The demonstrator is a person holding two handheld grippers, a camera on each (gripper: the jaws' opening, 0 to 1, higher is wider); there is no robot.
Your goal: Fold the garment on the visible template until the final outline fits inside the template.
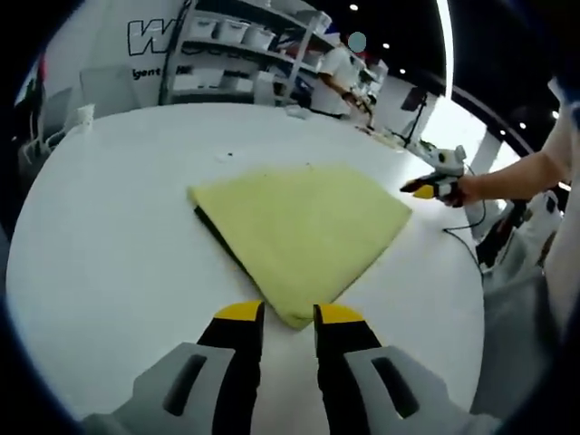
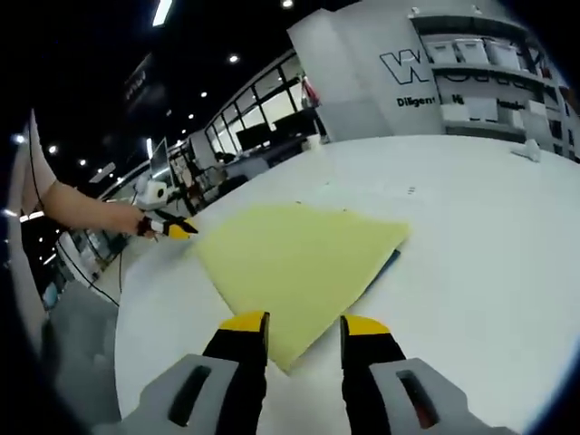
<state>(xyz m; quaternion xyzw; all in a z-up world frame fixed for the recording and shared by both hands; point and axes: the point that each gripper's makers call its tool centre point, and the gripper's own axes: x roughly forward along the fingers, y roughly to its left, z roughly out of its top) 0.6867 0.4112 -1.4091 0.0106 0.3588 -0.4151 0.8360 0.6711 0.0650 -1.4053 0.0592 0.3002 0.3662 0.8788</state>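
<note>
A: Where is the yellow cloth [image 1: 304, 234]?

B: It lies flat and folded on the white table [image 1: 109, 245]. In the left gripper view 1 corner of it points at the gap between the 2 yellow tips of the left gripper [image 1: 288, 315].

A: Are those fingers pinching it?

B: No. They are spread a little, with the corner just ahead of the gap, and nothing is held.

A: And the other one?

B: In the right gripper view the right gripper [image 2: 304, 324] has its 2 fingers spread wider. A corner of the cloth [image 2: 294, 258] reaches in between them, but they do not squeeze it.

A: What is under the cloth?

B: A dark edge [image 1: 217, 237] peeks out along 1 side, past the left finger. I cannot tell what it is.

A: Is anything else past the fingers?

B: Shelves with white boxes [image 1: 237, 41] stand far behind the table.
</note>
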